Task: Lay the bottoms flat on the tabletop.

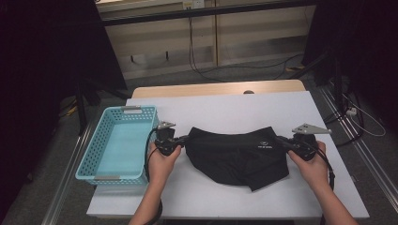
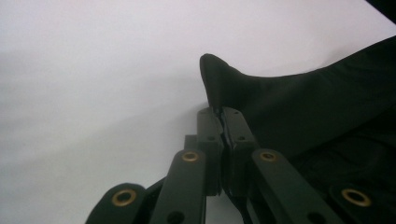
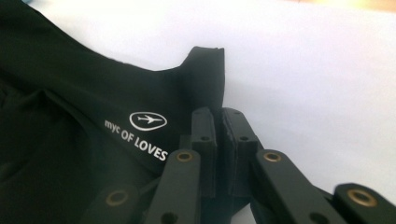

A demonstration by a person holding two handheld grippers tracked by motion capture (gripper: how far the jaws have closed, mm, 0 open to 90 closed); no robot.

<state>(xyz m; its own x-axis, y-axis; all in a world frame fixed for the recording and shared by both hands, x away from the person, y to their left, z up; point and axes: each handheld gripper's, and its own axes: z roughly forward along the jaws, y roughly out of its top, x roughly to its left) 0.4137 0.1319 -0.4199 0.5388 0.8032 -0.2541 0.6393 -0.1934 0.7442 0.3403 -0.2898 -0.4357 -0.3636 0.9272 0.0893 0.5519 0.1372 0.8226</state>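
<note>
On the white table (image 1: 225,112), a pair of black shorts (image 1: 234,154) lies spread between the two hands, its waistband stretched from side to side. The left gripper (image 1: 184,138) has its jaws clamped on the left waistband corner, and the right gripper (image 1: 280,139) likewise pinches the right corner. A light blue basket (image 1: 89,161) sits just left of the left hand (image 1: 162,161).

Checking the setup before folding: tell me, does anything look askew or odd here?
Nothing stands out. The black shorts hang between the left tongs and right tongs, each clamped on a waistband corner. The blue basket sits squarely.
</note>
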